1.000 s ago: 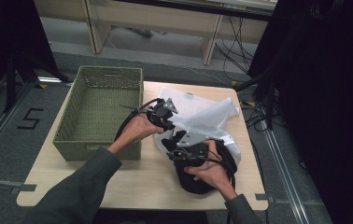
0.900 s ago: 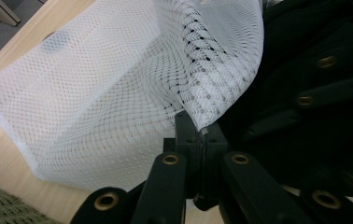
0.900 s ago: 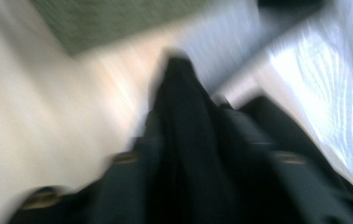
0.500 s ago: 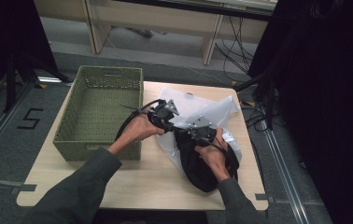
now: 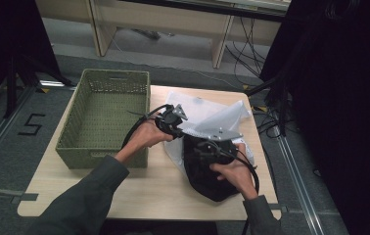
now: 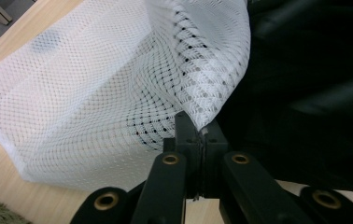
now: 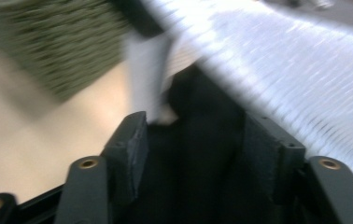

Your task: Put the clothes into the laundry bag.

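1. The left gripper (image 6: 201, 140) is pressed together, pinching the edge of the white net bag (image 6: 118, 84) and lifting it.
2. The black cloth (image 5: 207, 171) lies right of the basket (image 5: 104, 117), half under the bag.
3. The right gripper (image 7: 198, 140) is spread wide, with cloth between its jaws.
4. The bag's mouth lies just ahead of the right gripper.
5. That view is blurry, and the bag's inside is hidden.
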